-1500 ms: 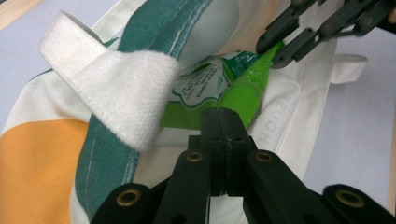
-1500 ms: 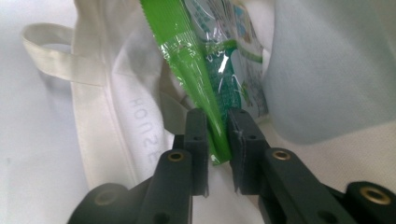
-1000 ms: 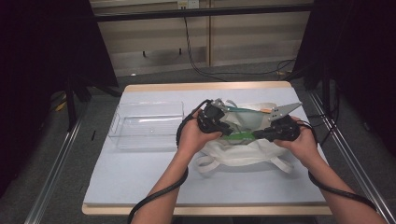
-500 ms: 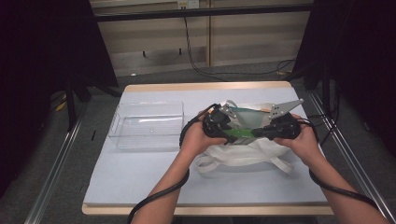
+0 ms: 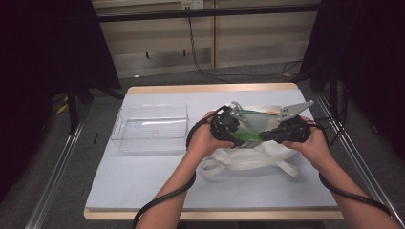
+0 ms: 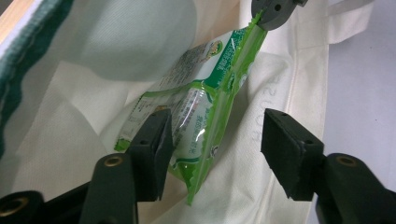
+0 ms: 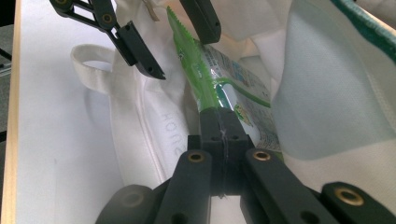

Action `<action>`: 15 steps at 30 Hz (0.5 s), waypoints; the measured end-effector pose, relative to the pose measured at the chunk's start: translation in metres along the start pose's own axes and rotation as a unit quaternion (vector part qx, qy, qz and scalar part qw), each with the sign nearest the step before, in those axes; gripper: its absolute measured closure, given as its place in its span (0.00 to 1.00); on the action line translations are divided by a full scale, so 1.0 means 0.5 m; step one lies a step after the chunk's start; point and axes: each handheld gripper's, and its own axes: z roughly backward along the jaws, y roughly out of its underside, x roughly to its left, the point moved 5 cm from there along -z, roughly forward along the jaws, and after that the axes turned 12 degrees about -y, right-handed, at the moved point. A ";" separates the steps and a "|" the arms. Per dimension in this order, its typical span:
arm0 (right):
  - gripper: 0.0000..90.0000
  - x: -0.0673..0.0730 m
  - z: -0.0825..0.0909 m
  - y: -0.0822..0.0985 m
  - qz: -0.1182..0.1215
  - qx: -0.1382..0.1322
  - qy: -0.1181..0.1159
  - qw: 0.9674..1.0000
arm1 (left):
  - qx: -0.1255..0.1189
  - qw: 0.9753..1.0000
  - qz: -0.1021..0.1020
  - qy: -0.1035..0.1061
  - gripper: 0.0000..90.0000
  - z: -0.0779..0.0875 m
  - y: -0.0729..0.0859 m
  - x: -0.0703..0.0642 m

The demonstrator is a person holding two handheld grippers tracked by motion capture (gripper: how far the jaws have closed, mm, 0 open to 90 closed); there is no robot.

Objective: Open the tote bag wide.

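While both forearms reach in from the near edge of the table [image 5: 143, 191], the person's hands meet over a white cloth bag [image 5: 248, 155] that lies right of the table's middle, its looped handles spread toward the near side. The left gripper [image 5: 237, 130] and the right gripper [image 5: 267, 137] face each other above the bag, with a green snack pouch [image 5: 246, 136] stretched between them, lifted just above the bag's opening.

The right gripper [image 7: 219, 126] has its jaws pressed together on one sealed edge of the pouch [image 7: 210, 79], pinching the green strip flat. The left gripper [image 6: 215, 140] has just been opening its jaws; they now stand apart with the pouch [image 6: 201, 116] between them. One pad sits just beside the clear, glossy face of the pouch (whether it touches, the pictures do not settle), while the other pad stands well off it, with cream cloth [image 6: 243, 186] showing in the gap. So the pouch hangs from the right gripper's clamp, edge-on and tilted.

Left of the hands, well apart from the bag, a clear plastic tray [image 5: 150, 128] rests on the pale table cover. Beyond the table's far edge, black cables [image 5: 200, 52] trail across the floor below a pale wall
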 end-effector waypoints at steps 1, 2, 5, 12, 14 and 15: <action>1.00 0.001 0.001 -0.001 0.001 0.000 0.000 1.000 | -0.003 1.000 0.004 -0.001 0.46 -0.001 -0.001 0.000; 1.00 0.002 0.003 -0.003 0.001 0.000 -0.001 1.000 | -0.001 1.000 0.001 -0.001 0.45 0.000 -0.001 0.001; 1.00 0.005 0.010 -0.010 0.004 -0.005 0.002 1.000 | 0.000 1.000 -0.002 -0.002 0.43 0.001 -0.002 0.002; 1.00 0.004 0.019 -0.014 0.004 -0.013 -0.001 1.000 | 0.003 1.000 -0.014 -0.008 0.41 -0.006 -0.004 0.000; 1.00 0.004 0.018 -0.015 0.002 -0.016 -0.002 1.000 | 0.005 1.000 -0.023 -0.010 0.42 -0.011 -0.004 -0.001; 1.00 0.005 0.017 -0.015 0.002 -0.017 -0.003 1.000 | 0.005 0.999 -0.030 -0.010 0.43 -0.013 -0.005 -0.001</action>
